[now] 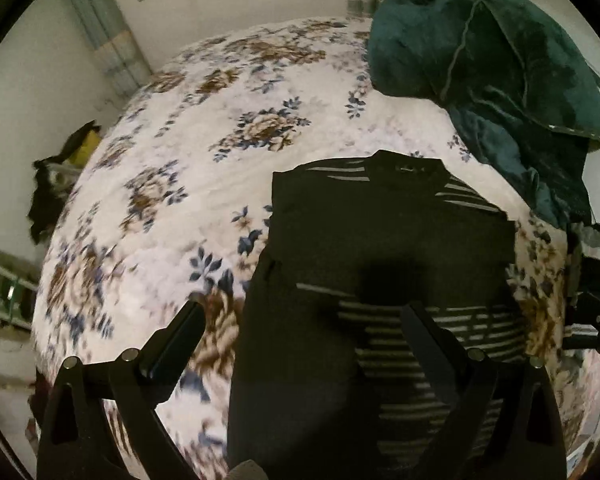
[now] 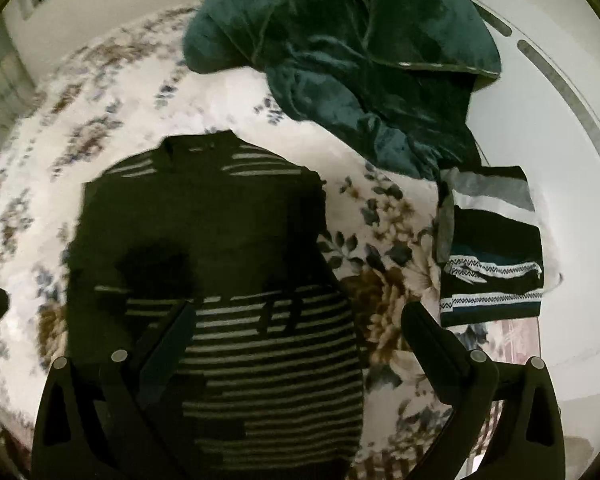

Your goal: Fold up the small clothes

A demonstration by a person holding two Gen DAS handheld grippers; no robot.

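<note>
A dark top with pale stripes (image 1: 384,248) lies flat on the floral bedspread (image 1: 204,128), sides folded in, collar away from me. It also shows in the right wrist view (image 2: 204,236). My left gripper (image 1: 304,312) is open and empty, above the top's near left part; its right finger is over the striped hem. My right gripper (image 2: 300,312) is open and empty, above the top's near right edge; its left finger is over the stripes, its right finger over the bedspread (image 2: 380,220).
A crumpled dark green velvet cloth (image 1: 496,72) lies at the far right of the bed, also in the right wrist view (image 2: 352,52). A folded dark patterned garment stack (image 2: 492,248) sits at the bed's right edge. The bed's left edge drops off near dark clutter (image 1: 60,184).
</note>
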